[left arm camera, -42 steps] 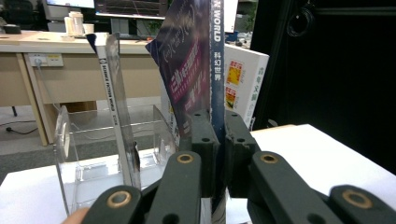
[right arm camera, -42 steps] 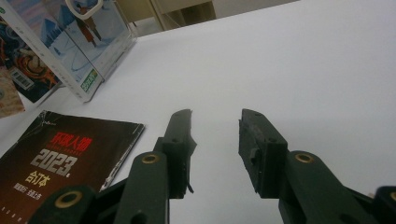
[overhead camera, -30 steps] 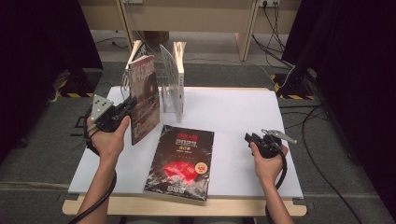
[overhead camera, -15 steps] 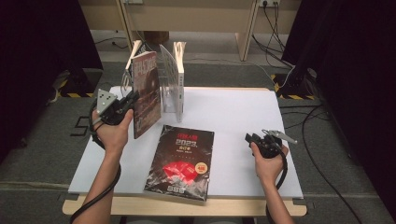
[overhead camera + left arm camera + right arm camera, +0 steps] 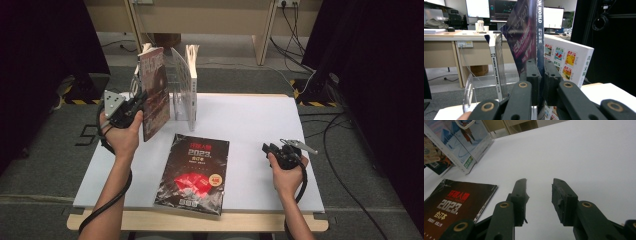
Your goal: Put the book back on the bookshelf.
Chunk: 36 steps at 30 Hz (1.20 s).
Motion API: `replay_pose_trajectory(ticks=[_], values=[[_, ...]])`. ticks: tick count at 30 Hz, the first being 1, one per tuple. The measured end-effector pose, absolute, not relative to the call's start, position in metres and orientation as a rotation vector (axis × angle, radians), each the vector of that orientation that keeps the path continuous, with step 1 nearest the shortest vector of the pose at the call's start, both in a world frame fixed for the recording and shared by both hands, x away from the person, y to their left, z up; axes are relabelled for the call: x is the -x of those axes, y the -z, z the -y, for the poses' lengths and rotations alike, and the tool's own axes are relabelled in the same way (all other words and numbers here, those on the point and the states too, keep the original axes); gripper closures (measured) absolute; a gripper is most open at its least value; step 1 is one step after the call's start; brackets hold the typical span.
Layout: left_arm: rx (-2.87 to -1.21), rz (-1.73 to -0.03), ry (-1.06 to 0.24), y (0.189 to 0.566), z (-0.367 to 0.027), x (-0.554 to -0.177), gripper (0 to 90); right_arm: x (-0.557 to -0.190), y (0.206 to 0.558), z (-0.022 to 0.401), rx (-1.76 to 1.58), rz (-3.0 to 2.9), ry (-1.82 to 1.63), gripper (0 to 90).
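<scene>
Magazine (image 5: 154, 95) with the dark reddish cover stands on its lower edge at the back left of the table (image 5: 260, 125), its long axis running up and down and leaning a little to the left at the top. Its spine faces the person, and in the left gripper view the spine (image 5: 539, 37) rises straight between the jaws with white lettering running down it. The left gripper (image 5: 131, 107) is clenched on that spine low down, with the jaws pressed against both sides of it. Just to its right stands a clear rack (image 5: 181, 90), and a white book (image 5: 192, 85) stands upright on the far side of the rack. A thinner magazine (image 5: 495, 67) stands to the left of the held one in the left gripper view.

Against the frame a second ago, the held magazine has shifted toward the rack and stands straighter; then it tilted more and its lower edge sat farther forward on the table. The left hand has moved with it toward the back.

A second dark magazine (image 5: 195, 172) lies flat near the front middle of the table, its long axis running front to back and unchanged. The right gripper (image 5: 274, 150) rests at the right side in the same place, with its jaws apart and only bare table between them.
</scene>
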State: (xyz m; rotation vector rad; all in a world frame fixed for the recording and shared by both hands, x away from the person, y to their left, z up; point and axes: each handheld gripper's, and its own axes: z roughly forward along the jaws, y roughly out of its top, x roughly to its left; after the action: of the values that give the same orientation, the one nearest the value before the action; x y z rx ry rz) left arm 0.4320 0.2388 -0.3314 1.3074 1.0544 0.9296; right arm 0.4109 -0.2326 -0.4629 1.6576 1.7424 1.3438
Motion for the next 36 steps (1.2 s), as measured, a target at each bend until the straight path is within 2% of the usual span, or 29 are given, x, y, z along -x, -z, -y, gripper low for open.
replay_pose_trajectory(ticks=[15,36], values=[[-1.308,-1.067,-0.935,0.34,-0.231,-0.444,84.3,-0.411,0.462,0.235,-1.649,-1.74,-1.347,64.6],[-1.287,-1.066,-0.946,0.335,-0.23,-0.455,84.3,-0.411,0.463,0.235,-1.655,-1.747,-1.347,64.6]])
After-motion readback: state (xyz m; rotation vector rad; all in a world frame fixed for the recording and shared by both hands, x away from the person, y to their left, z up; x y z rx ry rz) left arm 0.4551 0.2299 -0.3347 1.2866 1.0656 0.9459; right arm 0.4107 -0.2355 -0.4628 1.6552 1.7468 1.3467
